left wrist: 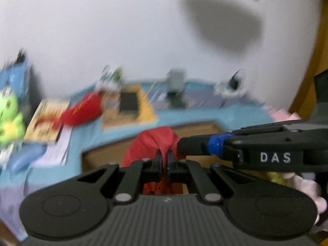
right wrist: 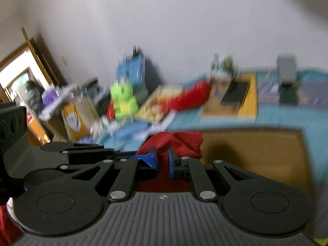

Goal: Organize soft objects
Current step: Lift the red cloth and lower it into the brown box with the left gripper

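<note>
Both grippers' jaws clamp one red cloth (left wrist: 155,141) above a cardboard box (right wrist: 256,149); green plush toy (right wrist: 123,100) behind.

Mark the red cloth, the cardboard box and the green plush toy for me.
red cloth (left wrist: 151,141): left wrist view, bunched top above the fingers.
cardboard box (right wrist: 256,153): right wrist view, inner wall.
green plush toy (right wrist: 123,100): right wrist view, body.

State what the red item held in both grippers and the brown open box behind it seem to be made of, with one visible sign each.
Red crumpled item: seemingly soft matte cloth; it bunches into folds where the left hand-held gripper and right hand-held gripper pinch it. Blur hides any weave.
Brown open box: probably cardboard; flat, dull tan walls with straight edges.
</note>
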`<state>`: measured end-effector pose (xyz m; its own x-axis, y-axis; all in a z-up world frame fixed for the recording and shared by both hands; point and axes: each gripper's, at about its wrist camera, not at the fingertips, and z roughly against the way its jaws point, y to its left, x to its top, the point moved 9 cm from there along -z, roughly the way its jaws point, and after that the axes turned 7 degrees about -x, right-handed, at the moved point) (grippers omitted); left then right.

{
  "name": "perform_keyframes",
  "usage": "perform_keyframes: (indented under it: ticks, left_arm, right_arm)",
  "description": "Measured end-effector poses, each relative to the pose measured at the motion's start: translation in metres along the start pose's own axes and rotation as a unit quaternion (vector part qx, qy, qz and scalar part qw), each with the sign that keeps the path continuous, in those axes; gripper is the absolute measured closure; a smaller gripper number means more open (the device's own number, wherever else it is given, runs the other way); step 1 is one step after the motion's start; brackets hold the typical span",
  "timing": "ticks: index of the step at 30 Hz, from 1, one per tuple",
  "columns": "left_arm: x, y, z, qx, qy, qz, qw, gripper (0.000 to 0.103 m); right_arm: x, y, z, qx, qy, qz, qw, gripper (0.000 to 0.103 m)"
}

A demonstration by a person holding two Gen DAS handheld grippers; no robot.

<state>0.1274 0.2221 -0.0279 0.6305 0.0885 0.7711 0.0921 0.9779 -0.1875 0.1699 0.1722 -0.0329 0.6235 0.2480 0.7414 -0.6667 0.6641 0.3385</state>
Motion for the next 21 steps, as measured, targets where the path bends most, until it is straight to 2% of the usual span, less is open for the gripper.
perform_keyframes:
  ticks: [4,9,10,14,15,21]
  left_arm:
    - [-0.026,0.041,-0.021,0.031,0.045,0.031,0.9980,0.103]
    - [-0.043,0.059,-0.013,0.041,0.057,0.032,0.9971,0.100]
    - [-0.044,0.061,-0.012,0.041,0.055,0.031,0.9971,0.098]
    - [-0.042,0.070,-0.006,0.058,0.043,0.030,0.9969,0.057]
    - [-0.041,0.070,-0.002,0.055,0.038,0.029,0.9974,0.054]
    - [-0.034,0.057,0.018,0.055,0.023,-0.004,0.9982,0.054]
  right_arm:
    - [-0.026,0.003,-0.043,0.001,0.075,-0.020,0.997,0.103]
    - [-0.048,0.006,-0.063,-0.021,0.143,-0.034,0.989,0.103]
    - [-0.049,0.006,-0.063,-0.025,0.147,-0.037,0.988,0.103]
    - [-0.043,0.002,-0.060,-0.047,0.146,-0.036,0.987,0.101]
    - [-0.042,-0.001,-0.059,-0.050,0.145,-0.038,0.987,0.101]
    - [-0.034,-0.017,-0.049,-0.096,0.126,-0.019,0.987,0.101]
